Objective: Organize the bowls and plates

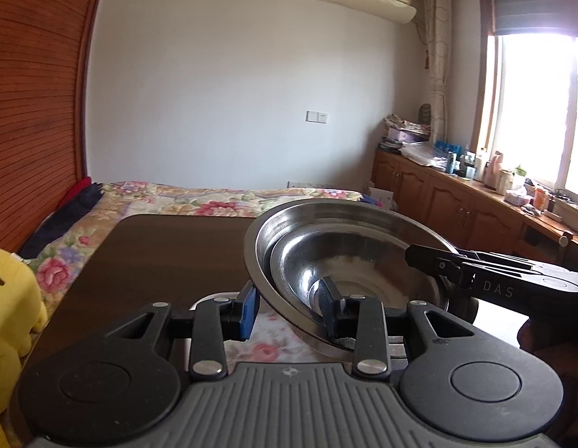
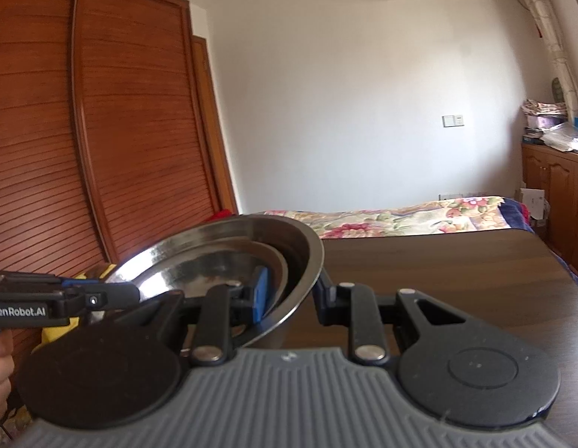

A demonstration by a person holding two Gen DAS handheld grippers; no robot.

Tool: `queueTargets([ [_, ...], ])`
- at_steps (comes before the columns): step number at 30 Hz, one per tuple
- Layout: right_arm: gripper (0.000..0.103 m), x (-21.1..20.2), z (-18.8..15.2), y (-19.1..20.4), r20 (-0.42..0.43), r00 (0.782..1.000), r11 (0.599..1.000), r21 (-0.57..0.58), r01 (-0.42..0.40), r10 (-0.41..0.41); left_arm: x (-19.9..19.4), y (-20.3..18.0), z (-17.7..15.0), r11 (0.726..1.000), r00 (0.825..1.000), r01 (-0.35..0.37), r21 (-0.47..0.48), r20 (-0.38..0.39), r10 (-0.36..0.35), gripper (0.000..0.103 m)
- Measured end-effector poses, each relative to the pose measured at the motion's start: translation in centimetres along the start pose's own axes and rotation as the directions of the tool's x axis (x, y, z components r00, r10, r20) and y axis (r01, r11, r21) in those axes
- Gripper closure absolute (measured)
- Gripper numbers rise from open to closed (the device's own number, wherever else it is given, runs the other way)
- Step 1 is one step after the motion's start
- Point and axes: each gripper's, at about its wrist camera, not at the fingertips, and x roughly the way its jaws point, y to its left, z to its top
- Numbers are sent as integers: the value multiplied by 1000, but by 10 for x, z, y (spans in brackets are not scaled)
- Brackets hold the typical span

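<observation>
I count two steel dishes here: a large bowl (image 1: 289, 224) and a smaller bowl (image 1: 363, 261) nested inside it, the pair tilted and raised above the dark worktop (image 1: 158, 254). Two grippers are on them. My left gripper (image 1: 290, 308) has its jaws set fairly wide across the near rim, one blue pad (image 1: 250, 311) outside the wall and the other inside the stack; I cannot tell if they press the metal. My right gripper (image 2: 290, 296) straddles the opposite rim the same way, its blue pad (image 2: 260, 295) inside, jaws partly open, contact unclear. Each gripper shows side-on in the other's view, blocking part of the bowls. Around them: a floral bed (image 1: 184, 196) beyond the worktop, one yellow plush toy (image 1: 12, 298) at the left edge, a slatted wooden wardrobe (image 2: 102, 130), a cluttered cabinet (image 1: 457, 194) under the window.
</observation>
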Motion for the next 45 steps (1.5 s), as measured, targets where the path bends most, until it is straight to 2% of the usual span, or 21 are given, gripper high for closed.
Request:
queueTargets([
  [13,75,16,-10,26,-56,998,998,-40,-38,36,-8,23,-15,998,998,-59,-19,-32,59,66],
  [38,75,30,-24,37,-122,992,998,-46,-35,29,2,32,-26,996,994,-83,-31,-78,81,66],
  [45,73,30,-22,38,-124,992,998,-48,-38,31,2,31,-28,997,994,-78,-20,-75,76,58],
])
